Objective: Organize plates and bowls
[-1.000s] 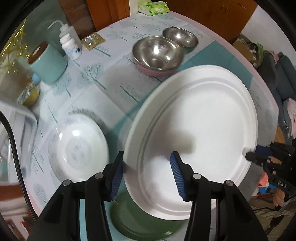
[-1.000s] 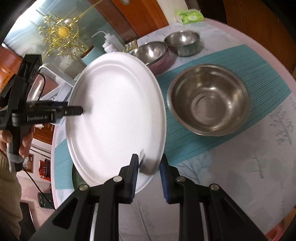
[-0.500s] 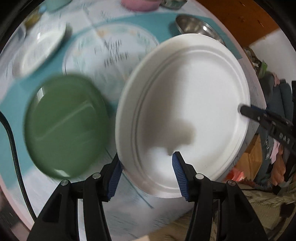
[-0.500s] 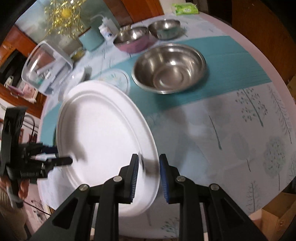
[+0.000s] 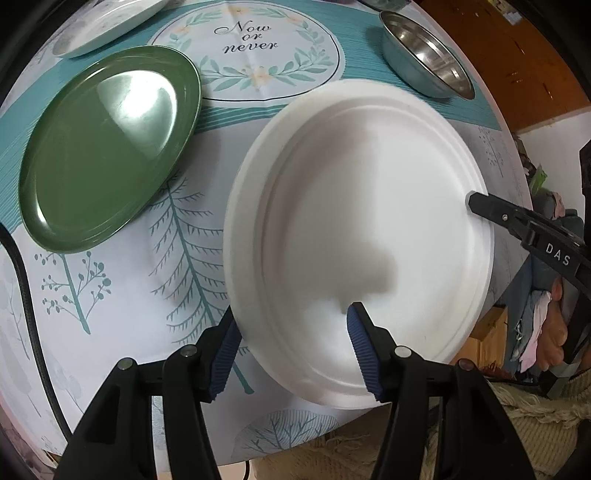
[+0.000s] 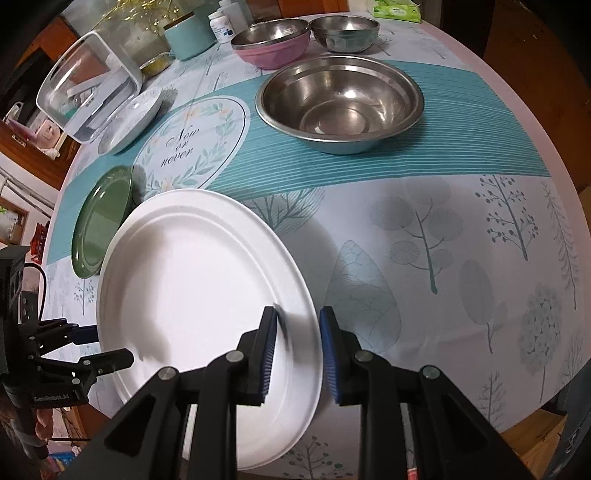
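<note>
A big white plate [image 5: 362, 221] lies low over the tablecloth near the table's front edge, and each of my grippers has part of its rim between its fingers. My left gripper [image 5: 291, 350] straddles the near rim; its jaws are opening and stand wide of the plate. From the right wrist view the white plate [image 6: 192, 295] fills the lower left. My right gripper [image 6: 297, 350] is closed on its right rim, jaws just starting to ease apart. A green plate [image 5: 107, 147] rests on the cloth to the left. The left gripper [image 6: 110, 345] shows at the plate's far edge.
A large steel bowl [image 6: 340, 103] sits on the teal runner. A steel bowl in a pink one [image 6: 273, 40] and a small steel bowl [image 6: 343, 31] stand at the back. A patterned white plate [image 6: 129, 118], a clear box [image 6: 88, 85] and a teal canister [image 6: 188, 35] stand back left.
Both grippers carried the white plate down and toward the table's front edge, levelling it beside the green plate. The left jaws have widened around the rim.
</note>
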`<state>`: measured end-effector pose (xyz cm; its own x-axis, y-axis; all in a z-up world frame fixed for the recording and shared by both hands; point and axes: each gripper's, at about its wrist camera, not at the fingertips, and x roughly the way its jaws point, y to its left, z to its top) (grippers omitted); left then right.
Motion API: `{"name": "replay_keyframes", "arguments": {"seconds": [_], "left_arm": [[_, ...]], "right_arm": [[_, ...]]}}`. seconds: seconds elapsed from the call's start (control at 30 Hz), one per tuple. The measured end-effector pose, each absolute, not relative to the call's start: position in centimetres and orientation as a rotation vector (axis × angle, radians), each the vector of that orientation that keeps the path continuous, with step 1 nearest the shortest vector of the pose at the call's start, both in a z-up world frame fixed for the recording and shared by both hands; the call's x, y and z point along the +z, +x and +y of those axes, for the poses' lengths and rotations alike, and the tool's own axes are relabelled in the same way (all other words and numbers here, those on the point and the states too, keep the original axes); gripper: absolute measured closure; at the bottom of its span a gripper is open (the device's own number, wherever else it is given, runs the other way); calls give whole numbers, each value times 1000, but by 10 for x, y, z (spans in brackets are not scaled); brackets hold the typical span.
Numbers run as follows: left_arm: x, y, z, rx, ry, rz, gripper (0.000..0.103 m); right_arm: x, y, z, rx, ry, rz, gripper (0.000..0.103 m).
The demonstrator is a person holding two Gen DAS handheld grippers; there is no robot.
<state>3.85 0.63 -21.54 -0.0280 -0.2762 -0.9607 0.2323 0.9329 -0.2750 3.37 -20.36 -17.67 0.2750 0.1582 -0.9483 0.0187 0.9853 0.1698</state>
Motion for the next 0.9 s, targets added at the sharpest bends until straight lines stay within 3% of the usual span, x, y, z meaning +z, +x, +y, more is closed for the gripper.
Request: {"name": "replay_keyframes", "arguments": {"seconds": [0.2, 0.33, 0.9], "left_arm": [[-208, 27, 15, -366, -103, 1522, 42], [-202, 33, 22, -367, -86, 1506, 29], [-198, 29, 18, -324, -59, 1465, 28]], "right_arm": [[-182, 36, -201, 119, 151, 1297, 77], [-183, 36, -201, 129, 159, 1294, 69], [-167, 25, -188, 162, 78, 1247, 67]]}}
